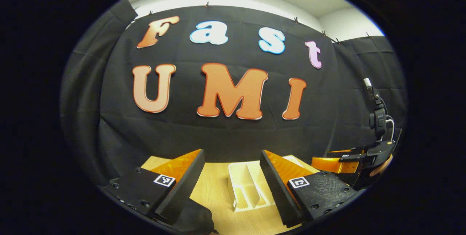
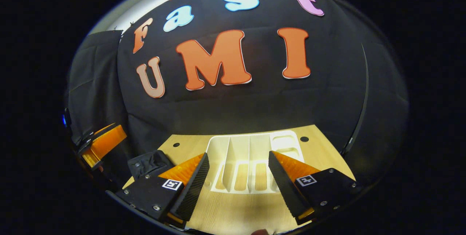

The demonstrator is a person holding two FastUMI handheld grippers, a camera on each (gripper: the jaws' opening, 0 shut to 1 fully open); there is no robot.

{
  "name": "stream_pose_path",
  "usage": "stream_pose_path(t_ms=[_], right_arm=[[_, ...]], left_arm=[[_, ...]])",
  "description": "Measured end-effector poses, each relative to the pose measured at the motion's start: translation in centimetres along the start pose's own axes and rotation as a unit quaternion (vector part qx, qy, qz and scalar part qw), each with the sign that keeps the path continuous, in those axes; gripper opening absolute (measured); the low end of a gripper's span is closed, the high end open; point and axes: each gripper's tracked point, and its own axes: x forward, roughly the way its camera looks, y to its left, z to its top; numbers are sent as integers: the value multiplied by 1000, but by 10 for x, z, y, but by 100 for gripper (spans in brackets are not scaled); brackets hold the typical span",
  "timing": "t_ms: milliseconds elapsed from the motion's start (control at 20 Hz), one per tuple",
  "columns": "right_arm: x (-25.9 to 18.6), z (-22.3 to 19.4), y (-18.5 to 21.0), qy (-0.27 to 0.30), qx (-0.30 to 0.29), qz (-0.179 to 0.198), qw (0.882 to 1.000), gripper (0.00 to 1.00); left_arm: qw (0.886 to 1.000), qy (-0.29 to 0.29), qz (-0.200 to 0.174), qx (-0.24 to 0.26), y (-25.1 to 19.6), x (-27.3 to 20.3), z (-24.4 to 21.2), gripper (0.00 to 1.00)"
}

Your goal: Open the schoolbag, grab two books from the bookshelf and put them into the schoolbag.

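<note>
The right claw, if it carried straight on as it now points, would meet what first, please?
Probably the white bookshelf on the wooden table: it lies directly ahead between the open right claw fingers, though depth is unclear.

Both views above bookshelf [image 1: 247, 187], wallward

The bookshelf [image 2: 251, 162] stands on the worktop [image 2: 233, 213] toward its far edge — the schoolbag [image 2: 149, 164] lies to its left, near the worktop's left side.
</note>
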Motion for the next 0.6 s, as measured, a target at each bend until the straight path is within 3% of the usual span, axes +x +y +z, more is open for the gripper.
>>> stream_pose_path(t_ms=[300, 600], right_arm=[[-9, 24, 3, -52, -27, -20, 998, 98], [-13, 23, 24, -74, -20, -44, 996, 98]], left_arm=[[997, -60, 58, -3, 7, -9, 29, 97], [995, -76, 70, -1, 20, -9, 44, 97]])
